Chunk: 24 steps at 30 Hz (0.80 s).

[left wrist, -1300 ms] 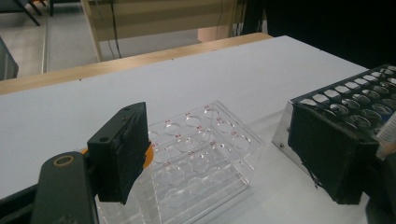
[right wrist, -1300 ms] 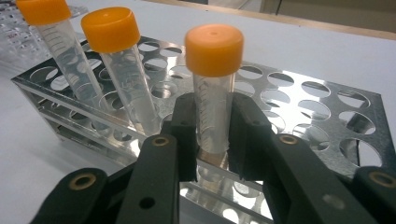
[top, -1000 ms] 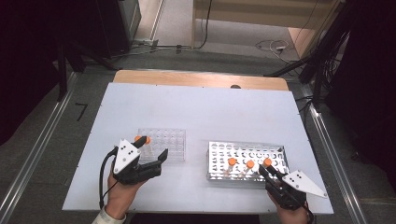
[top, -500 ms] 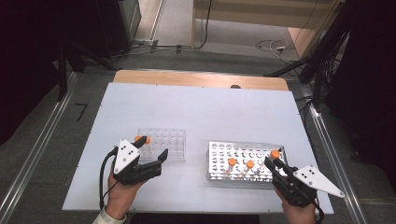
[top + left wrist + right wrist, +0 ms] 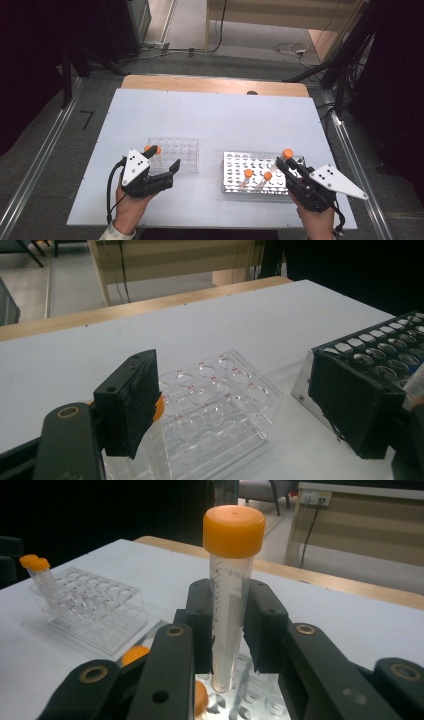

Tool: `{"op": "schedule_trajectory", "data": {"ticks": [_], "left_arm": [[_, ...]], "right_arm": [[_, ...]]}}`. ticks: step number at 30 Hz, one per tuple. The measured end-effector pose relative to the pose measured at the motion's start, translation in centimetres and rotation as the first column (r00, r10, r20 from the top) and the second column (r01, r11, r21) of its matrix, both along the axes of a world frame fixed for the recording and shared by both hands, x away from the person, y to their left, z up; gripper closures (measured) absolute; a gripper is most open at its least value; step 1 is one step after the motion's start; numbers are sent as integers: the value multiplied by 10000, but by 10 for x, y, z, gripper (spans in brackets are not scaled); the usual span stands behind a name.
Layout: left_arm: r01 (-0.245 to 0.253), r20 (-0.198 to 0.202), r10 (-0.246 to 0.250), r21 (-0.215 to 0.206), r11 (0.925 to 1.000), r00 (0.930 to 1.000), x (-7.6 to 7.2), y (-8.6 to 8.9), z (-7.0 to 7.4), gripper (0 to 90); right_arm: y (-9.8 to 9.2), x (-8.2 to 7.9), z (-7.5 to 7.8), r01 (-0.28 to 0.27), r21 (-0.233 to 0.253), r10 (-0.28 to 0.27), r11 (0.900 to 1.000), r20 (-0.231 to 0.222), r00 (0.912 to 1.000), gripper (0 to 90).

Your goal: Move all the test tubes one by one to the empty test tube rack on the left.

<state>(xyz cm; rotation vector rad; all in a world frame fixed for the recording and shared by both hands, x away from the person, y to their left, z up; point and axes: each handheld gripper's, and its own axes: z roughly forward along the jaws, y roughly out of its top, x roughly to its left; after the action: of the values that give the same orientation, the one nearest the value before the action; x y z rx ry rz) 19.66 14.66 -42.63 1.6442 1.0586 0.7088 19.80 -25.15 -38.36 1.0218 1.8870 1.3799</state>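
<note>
1. High view, at 7 o'clock: left gripper (image 5: 167, 167) hovers released beside the clear rack (image 5: 175, 155).
2. At 5 o'clock, right gripper (image 5: 231, 630) clenches an orange-capped tube (image 5: 229, 595) above the metal rack (image 5: 235, 172).
3. Tube looks light, stiff and slick; mid-barrel grip suits it.

A clear, orange-capped tube (image 5: 231, 595) stands upright, raised just above the metal rack (image 5: 235, 172) by the counter's (image 5: 215, 115) front right edge.
</note>
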Motion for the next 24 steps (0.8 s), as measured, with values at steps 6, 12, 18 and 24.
{"op": "schedule_trajectory", "data": {"ticks": [6,12,18,24], "left_arm": [[-80,0,80,-44,10000,10000,0,2,0,202],[-98,-20,97,-56,9999,10000,0,3,0,202],[-101,-42,100,-122,9999,9999,0,5,0,203],[-52,-25,51,-136,9999,10000,-1,5,2,211]], "right_arm": [[23,10,5,-464,-70,463,9989,-93,9989,722],[48,22,7,-983,-252,970,9948,-457,9942,722],[73,28,5,-1513,-342,1491,9879,-588,9871,722],[98,29,0,-2082,-507,2038,9768,-803,9757,722]]}}
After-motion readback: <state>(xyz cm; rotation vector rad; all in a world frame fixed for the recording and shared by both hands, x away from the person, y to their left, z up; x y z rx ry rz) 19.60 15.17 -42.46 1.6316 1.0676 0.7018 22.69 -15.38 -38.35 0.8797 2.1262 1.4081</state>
